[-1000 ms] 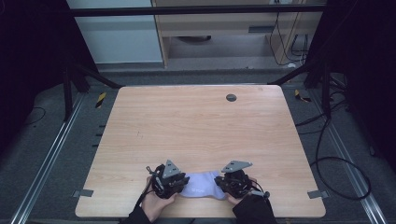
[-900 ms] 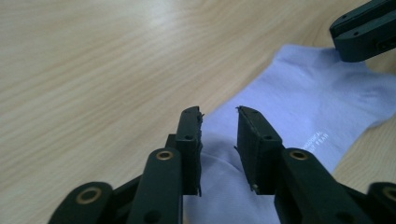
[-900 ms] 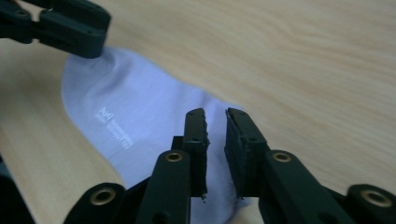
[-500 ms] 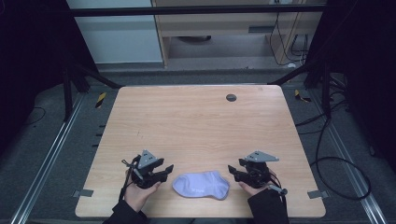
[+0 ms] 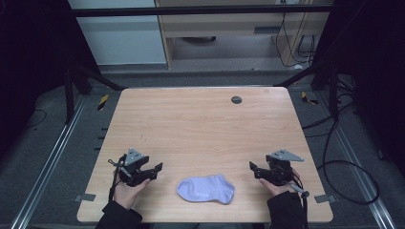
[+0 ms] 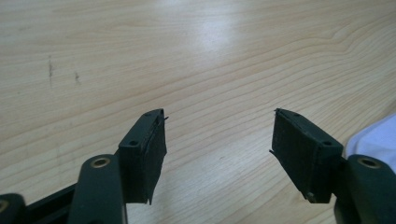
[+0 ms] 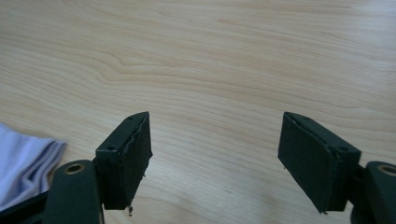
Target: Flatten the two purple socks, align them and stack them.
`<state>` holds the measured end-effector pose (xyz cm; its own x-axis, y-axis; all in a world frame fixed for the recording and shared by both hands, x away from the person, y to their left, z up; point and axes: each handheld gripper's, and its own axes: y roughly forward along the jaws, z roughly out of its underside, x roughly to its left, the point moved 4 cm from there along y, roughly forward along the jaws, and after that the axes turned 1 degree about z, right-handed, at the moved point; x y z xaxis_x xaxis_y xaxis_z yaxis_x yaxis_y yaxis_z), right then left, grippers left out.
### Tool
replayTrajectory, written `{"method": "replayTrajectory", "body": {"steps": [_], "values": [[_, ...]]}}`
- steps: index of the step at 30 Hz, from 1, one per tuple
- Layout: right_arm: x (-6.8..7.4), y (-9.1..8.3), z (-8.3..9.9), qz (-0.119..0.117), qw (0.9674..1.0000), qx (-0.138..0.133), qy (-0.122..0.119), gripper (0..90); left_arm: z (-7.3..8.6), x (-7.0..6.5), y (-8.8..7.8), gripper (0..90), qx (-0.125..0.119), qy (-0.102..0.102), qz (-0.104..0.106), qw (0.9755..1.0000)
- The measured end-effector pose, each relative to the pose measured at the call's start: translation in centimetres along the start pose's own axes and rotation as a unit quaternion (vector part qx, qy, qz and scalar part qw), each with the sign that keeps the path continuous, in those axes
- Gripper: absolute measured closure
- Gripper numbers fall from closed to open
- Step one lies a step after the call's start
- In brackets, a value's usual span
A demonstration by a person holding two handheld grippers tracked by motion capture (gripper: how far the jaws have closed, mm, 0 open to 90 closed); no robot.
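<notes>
A pale lilac sock (image 5: 206, 189) lies flat near the front edge of the wooden table (image 5: 200, 124), between my two hands. My left gripper (image 5: 156, 170) is off to the sock's left, apart from it, and its jaws have just been opening with nothing between them. In the left gripper view the gripper (image 6: 218, 135) stands open over bare wood, with a corner of the sock (image 6: 376, 139) at the right edge. My right gripper (image 5: 253, 168) is off to the sock's right, its jaws also just opened and empty. In the right gripper view that gripper (image 7: 215, 140) gapes over wood, the sock (image 7: 23, 158) at lower left.
A small dark round disc (image 5: 236, 99) sits in the tabletop near the far edge. Metal frame rails (image 5: 57, 157) run along both sides of the table, and cables (image 5: 334, 157) lie on the floor at the right.
Both grippers let go of the sock and moved apart, the left one leftward and the right one rightward. The sock stays flat where it was, and both pairs of jaws have spread wide.
</notes>
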<state>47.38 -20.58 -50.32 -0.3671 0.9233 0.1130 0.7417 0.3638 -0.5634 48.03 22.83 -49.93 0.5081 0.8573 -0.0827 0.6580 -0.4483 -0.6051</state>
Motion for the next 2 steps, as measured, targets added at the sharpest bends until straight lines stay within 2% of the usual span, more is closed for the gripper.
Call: {"method": "replayTrajectory", "body": {"steps": [2], "values": [[-0.52, -0.07, 0.09, 0.007, 1.0000, 0.000, 0.002, 24.8, 0.21, 0.47, 0.11, 31.6, 0.005, -0.002, -0.004, 1.0000]]}}
